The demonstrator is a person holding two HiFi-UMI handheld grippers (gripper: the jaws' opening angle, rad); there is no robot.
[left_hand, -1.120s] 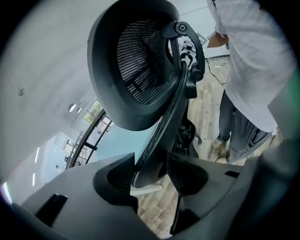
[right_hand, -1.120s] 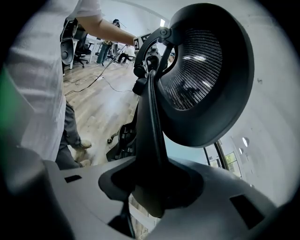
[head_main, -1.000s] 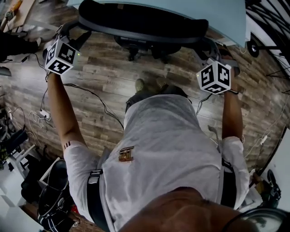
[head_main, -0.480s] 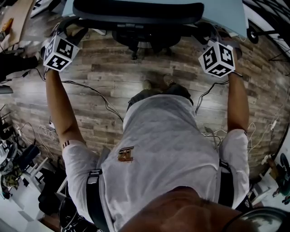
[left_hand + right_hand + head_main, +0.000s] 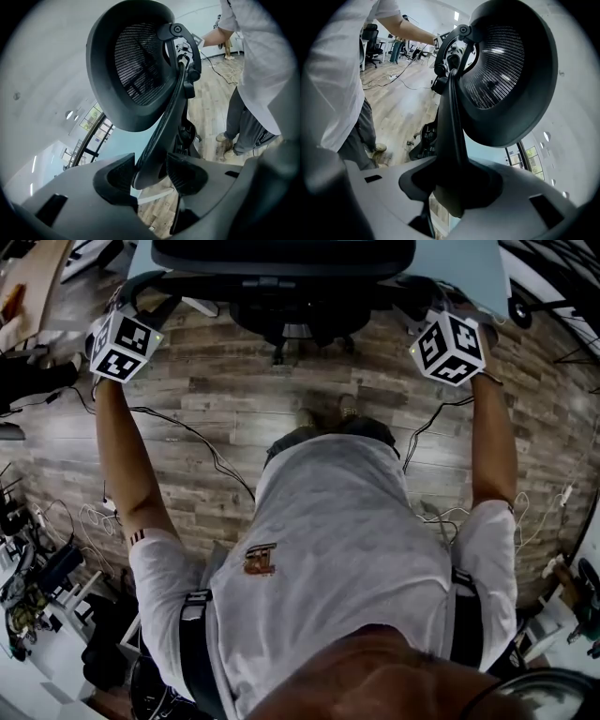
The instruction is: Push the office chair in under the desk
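The black office chair [image 5: 281, 259] stands at the top of the head view, its backrest partly under the light blue desk [image 5: 469, 273]. My left gripper [image 5: 142, 298] holds the left end of the curved back frame, and my right gripper [image 5: 427, 304] holds the right end. In the left gripper view the frame bar [image 5: 161, 131] runs down between the jaws of my left gripper [image 5: 150, 176], below the mesh backrest [image 5: 136, 65]. In the right gripper view my right gripper [image 5: 452, 185] is shut on the frame bar [image 5: 452, 122], which fills the gap between the jaws.
Black cables [image 5: 202, 442] trail over the wooden floor [image 5: 216, 390] on the left, and more cables [image 5: 441, 512] lie on the right. The person's shoes [image 5: 323, 416] stand just behind the chair base. Bags and clutter [image 5: 37, 587] crowd the lower left. A wheel [image 5: 553, 277] stands at top right.
The chair has slid away from me, further under the desk. Both arms have stretched forward with it and the feet have stepped after it. Both grips are unchanged.
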